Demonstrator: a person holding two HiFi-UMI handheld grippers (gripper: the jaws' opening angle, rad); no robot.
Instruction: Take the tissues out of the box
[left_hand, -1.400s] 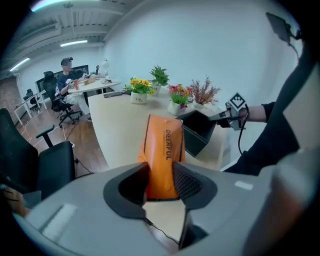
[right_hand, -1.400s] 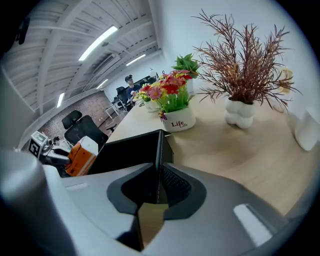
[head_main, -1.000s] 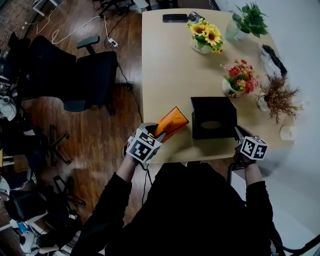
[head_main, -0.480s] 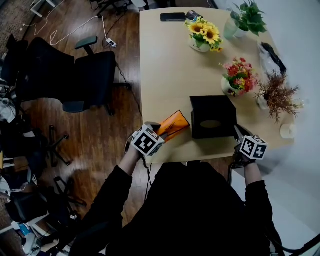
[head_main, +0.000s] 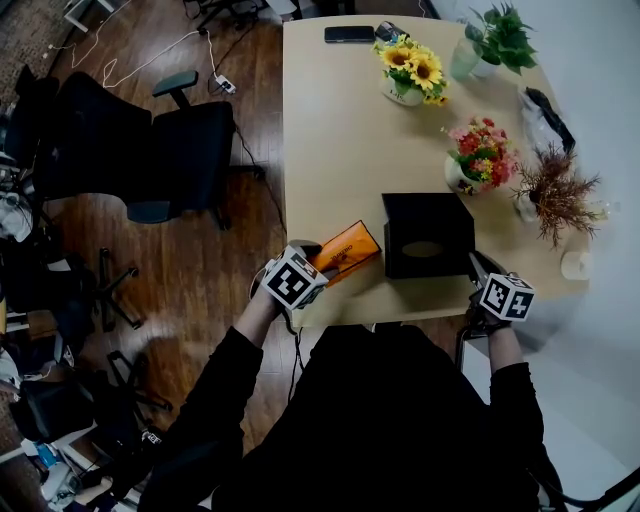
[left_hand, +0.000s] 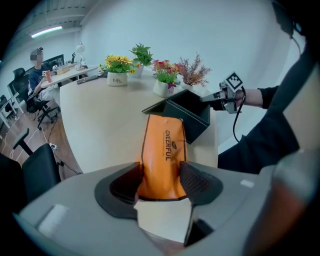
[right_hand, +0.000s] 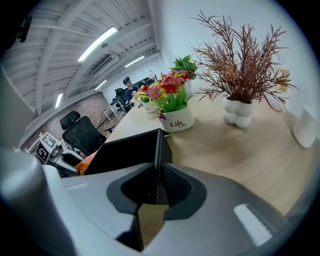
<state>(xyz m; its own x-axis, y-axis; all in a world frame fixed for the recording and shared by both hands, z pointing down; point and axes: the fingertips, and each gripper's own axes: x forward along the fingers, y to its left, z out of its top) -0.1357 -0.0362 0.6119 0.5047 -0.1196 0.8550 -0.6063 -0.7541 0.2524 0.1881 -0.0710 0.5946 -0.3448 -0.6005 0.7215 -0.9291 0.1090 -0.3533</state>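
Observation:
An orange tissue pack (head_main: 347, 248) lies on the table near its front edge, left of the black box (head_main: 428, 235). My left gripper (head_main: 318, 260) is at the pack's near end, and its jaws are opening. In the left gripper view the pack (left_hand: 164, 147) still sits between the two pads of the left gripper (left_hand: 161, 177), which stand loose beside it. My right gripper (head_main: 478, 270) is at the box's near right corner. In the right gripper view, the right gripper (right_hand: 159, 182) is shut on the thin wall of the box (right_hand: 131, 152).
A sunflower pot (head_main: 410, 72), a pink flower pot (head_main: 478, 158), a dried plant (head_main: 553, 190), a green plant (head_main: 495, 40) and a phone (head_main: 350, 35) stand further back on the table (head_main: 340, 150). Office chairs (head_main: 150, 150) are on the floor to the left.
The left gripper has brought the orange pack down from a tilted, raised pose to lie flat on the table, and its jaws have widened. The right gripper and box have stayed put.

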